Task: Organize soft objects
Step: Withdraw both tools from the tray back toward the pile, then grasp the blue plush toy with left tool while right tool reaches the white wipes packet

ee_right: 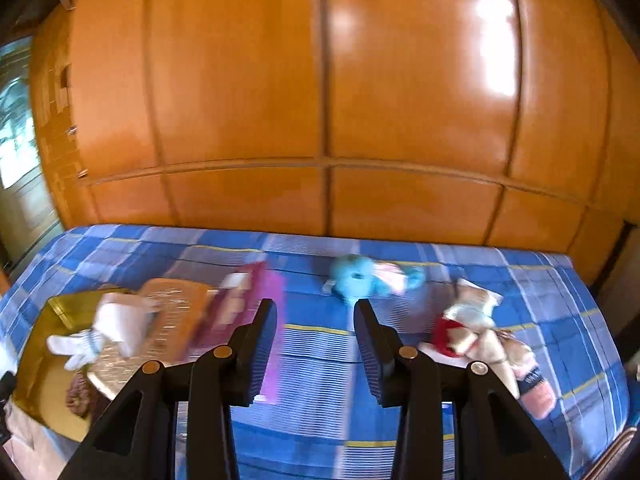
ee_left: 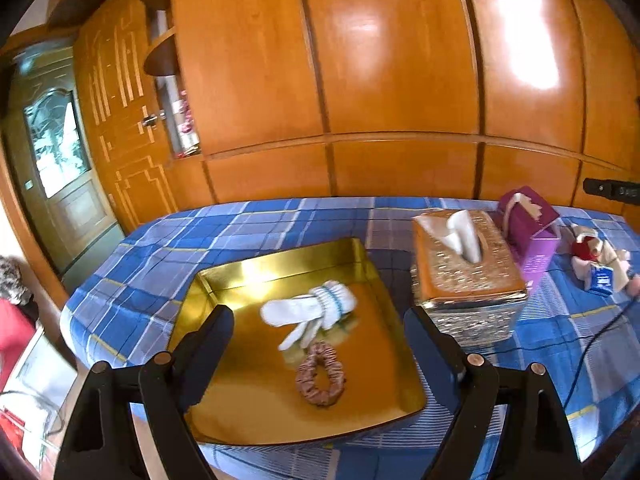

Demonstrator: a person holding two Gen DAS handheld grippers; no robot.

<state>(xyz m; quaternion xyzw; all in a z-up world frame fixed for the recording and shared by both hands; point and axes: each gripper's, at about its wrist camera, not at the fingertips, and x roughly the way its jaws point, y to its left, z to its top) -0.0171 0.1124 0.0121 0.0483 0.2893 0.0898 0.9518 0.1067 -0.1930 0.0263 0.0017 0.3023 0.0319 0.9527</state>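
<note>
A gold tray [ee_left: 224, 280] lies on the blue checked bedspread [ee_left: 280, 220]. In it are a white glove [ee_left: 312, 308] and a brown scrunchie [ee_left: 320, 378]. My left gripper [ee_left: 318, 320] hovers over the tray's near side, open, nothing between its fingers. In the blurred right wrist view my right gripper [ee_right: 316, 320] hangs above the bedspread [ee_right: 320, 360], open and holding nothing. Beyond it lies a light blue plush toy [ee_right: 360, 278]. To its right is a plush toy in red and cream [ee_right: 472, 328]. The tray [ee_right: 40, 360] with the glove [ee_right: 80, 344] shows at far left.
A gold tissue box [ee_left: 468, 276] and a purple box [ee_left: 532, 228] stand right of the tray. A black cable [ee_left: 592, 340] crosses the bedspread at right. An orange wooden wardrobe [ee_left: 380, 80] rises behind the bed. A door [ee_left: 52, 152] is at far left.
</note>
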